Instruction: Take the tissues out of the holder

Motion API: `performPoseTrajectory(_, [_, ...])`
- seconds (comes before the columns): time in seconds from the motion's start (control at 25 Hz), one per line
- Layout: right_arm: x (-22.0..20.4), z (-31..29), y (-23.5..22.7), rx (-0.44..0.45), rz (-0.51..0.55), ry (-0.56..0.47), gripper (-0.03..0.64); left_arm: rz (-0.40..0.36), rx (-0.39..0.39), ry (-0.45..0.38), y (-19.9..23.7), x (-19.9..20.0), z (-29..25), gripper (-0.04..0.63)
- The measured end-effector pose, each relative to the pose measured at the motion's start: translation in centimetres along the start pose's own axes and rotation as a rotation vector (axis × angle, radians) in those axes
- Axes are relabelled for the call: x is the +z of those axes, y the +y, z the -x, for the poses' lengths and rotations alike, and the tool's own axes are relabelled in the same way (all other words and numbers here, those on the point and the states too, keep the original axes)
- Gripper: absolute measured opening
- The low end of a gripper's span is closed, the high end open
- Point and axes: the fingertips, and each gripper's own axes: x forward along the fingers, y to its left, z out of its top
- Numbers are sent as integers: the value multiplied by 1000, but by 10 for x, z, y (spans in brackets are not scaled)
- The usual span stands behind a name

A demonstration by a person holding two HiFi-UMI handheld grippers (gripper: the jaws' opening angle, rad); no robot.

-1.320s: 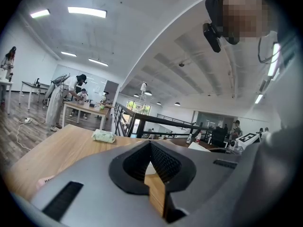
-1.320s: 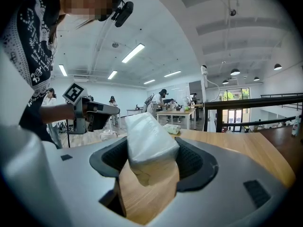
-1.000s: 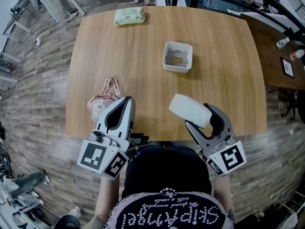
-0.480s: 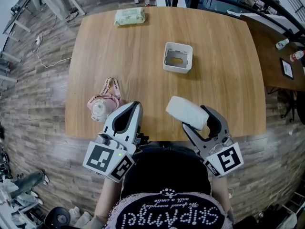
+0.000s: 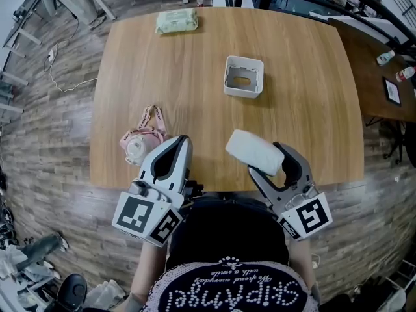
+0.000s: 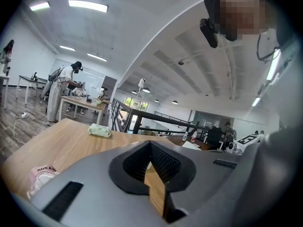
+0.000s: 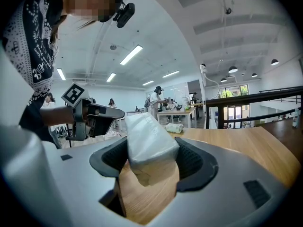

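Observation:
The white tissue pack (image 5: 255, 151) hangs just above the table's near edge, tilted, with my right gripper (image 5: 268, 162) shut on its near end. In the right gripper view the tissue pack (image 7: 149, 148) sits squeezed between both black pads and sticks out ahead of the right gripper (image 7: 150, 156). The white tissue holder (image 5: 244, 94) stands at the table's middle, further away, with nothing white in it. My left gripper (image 5: 174, 148) hovers at the near edge to the left, jaws shut and empty; in the left gripper view the left gripper (image 6: 151, 145) has its tips together.
A pale green wipes pack (image 5: 176, 21) lies at the table's far edge. A pink pouch with a lanyard (image 5: 140, 140) lies just left of my left gripper. A second dark table (image 5: 383, 57) with bottles stands to the right. People work at benches in the background.
My left gripper has shifted a little to the right and forward over the table edge. My right gripper and the tissue pack have drifted slightly left, grip unchanged.

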Motion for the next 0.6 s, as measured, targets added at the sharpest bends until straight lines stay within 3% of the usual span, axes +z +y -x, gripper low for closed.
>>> performPoseTrajectory(0.6, [7,-2,-4,-4,7,-8,307,-29,88,4,33,4,20,5])
